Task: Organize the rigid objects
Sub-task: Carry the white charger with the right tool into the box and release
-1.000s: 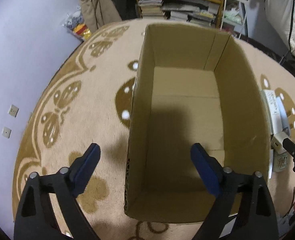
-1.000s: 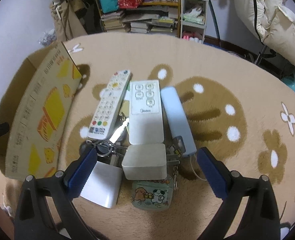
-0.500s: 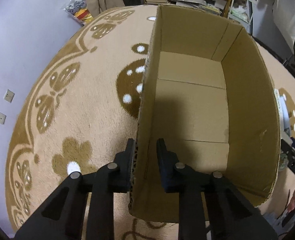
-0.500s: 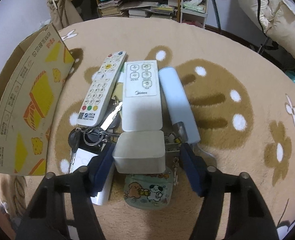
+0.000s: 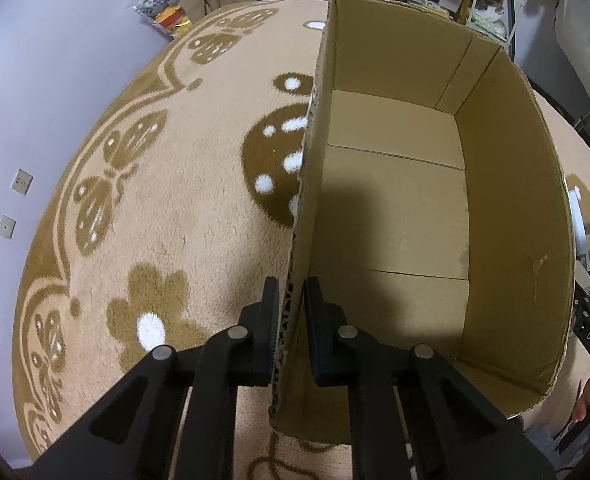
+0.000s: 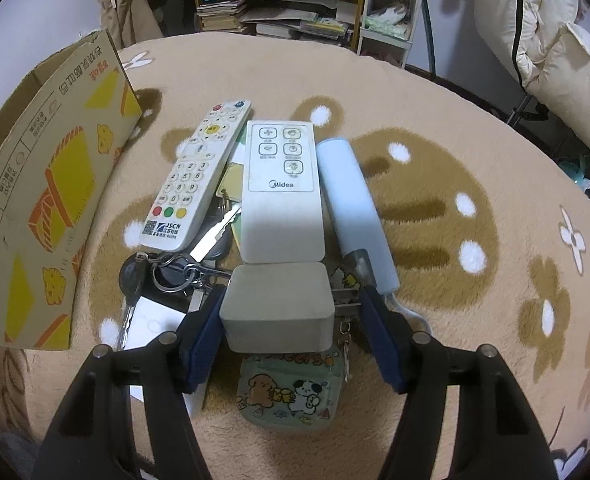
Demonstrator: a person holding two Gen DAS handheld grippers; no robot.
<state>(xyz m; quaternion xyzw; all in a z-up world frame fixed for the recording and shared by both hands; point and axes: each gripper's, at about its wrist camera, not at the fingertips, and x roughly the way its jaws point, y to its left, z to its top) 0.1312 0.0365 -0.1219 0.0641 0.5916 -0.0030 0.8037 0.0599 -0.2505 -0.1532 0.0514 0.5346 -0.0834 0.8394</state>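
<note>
The cardboard box (image 5: 395,208) sits on the patterned rug (image 5: 175,200), its floor bare, and the left gripper (image 5: 289,328) is pinched narrow onto the box's left wall near the near corner. That wall is thin corrugated card; I judge it could buckle or tear if the box is dragged by this one edge.

Right of the box lies the pile of things to sort. The right gripper (image 6: 291,320) brackets the grey-white block (image 6: 277,306) at the pile's near end: its left pad touches, but whether the right pad does, I cannot tell. A one-sided pinch may let the block twist out.

Just beyond the block lies the Midea remote (image 6: 281,192); the key bunch (image 6: 171,272) touches the block's left side and could snag and come along.
</note>
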